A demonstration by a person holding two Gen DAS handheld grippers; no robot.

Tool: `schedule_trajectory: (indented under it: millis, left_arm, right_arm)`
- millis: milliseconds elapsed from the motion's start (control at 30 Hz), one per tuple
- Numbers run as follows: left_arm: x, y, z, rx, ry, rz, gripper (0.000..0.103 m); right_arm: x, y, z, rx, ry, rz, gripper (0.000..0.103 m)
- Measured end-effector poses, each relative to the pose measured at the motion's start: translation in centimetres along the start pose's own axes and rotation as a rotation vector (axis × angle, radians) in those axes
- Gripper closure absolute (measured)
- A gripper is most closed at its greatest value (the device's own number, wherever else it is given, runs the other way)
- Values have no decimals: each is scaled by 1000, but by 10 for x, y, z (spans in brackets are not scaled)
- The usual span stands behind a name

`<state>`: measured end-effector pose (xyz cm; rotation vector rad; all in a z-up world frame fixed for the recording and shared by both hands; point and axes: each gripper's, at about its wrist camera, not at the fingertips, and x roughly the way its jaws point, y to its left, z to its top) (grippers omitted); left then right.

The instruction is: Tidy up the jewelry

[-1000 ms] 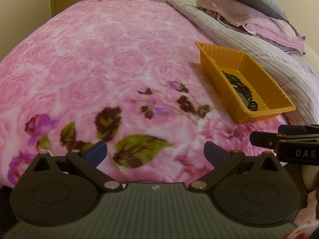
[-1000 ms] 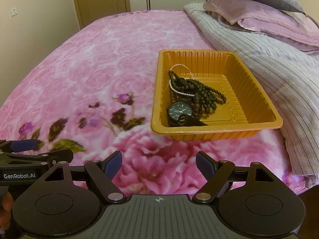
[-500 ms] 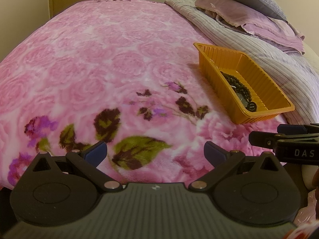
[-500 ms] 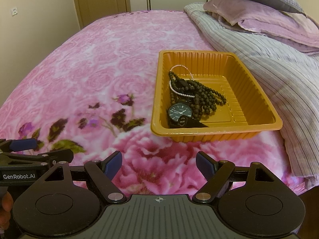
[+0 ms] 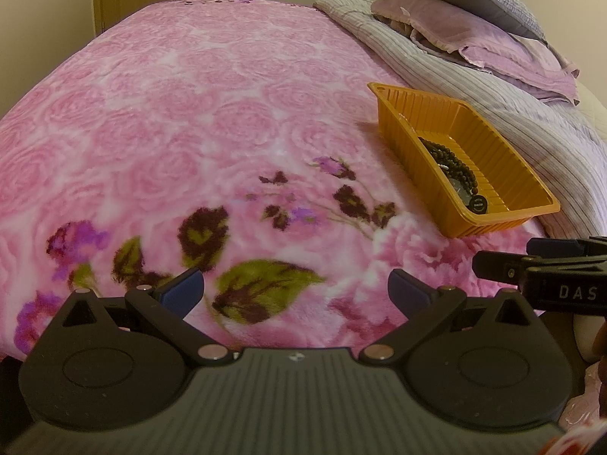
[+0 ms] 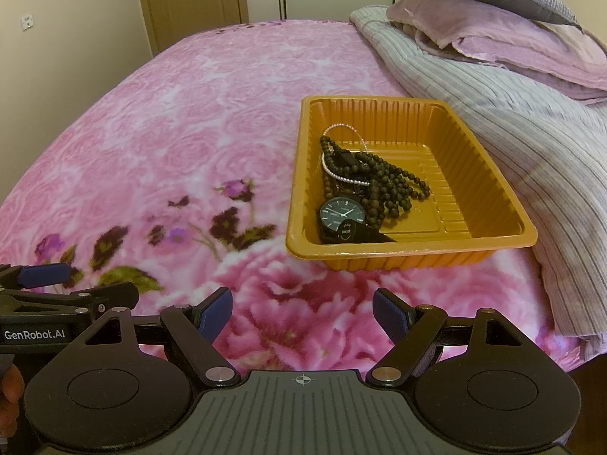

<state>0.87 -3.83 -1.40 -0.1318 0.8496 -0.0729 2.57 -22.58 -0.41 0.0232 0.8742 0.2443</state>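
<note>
1. The jewelry lay heaped in the orange plastic tray [image 6: 489,189] on the pink floral blanket [image 6: 189,144]: a dark bead necklace [image 6: 383,182], a small pearl bracelet [image 6: 343,151] and a black wristwatch [image 6: 341,214], tangled against its left wall.
2. The left gripper [image 5: 296,288] and right gripper [image 6: 301,313] hung spread wide, holding nothing, near the bed's edge.
3. No loose piece showed on the blanket; this fitted either pieces gathered in or pieces waiting to be sorted out.

Glossy ribbed plastic tray [image 6: 489,174]; fuzzy plush blanket [image 6: 189,132]; matt dark beads [image 6: 383,182]; pearly strand [image 6: 343,178]; smooth-faced watch [image 6: 341,213]; striped woven quilt [image 6: 531,129].
</note>
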Motion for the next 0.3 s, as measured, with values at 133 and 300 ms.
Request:
schedule_trajectory:
  millis: [133, 300]
  left_arm:
    - [-1, 1, -1, -4, -1, -5, 0]
    - [-3, 4, -2, -13, -24, -12, 0]
  right_arm:
    - [0, 0, 0, 1, 1, 0, 22]
    - [0, 0, -1, 0, 1, 2, 22]
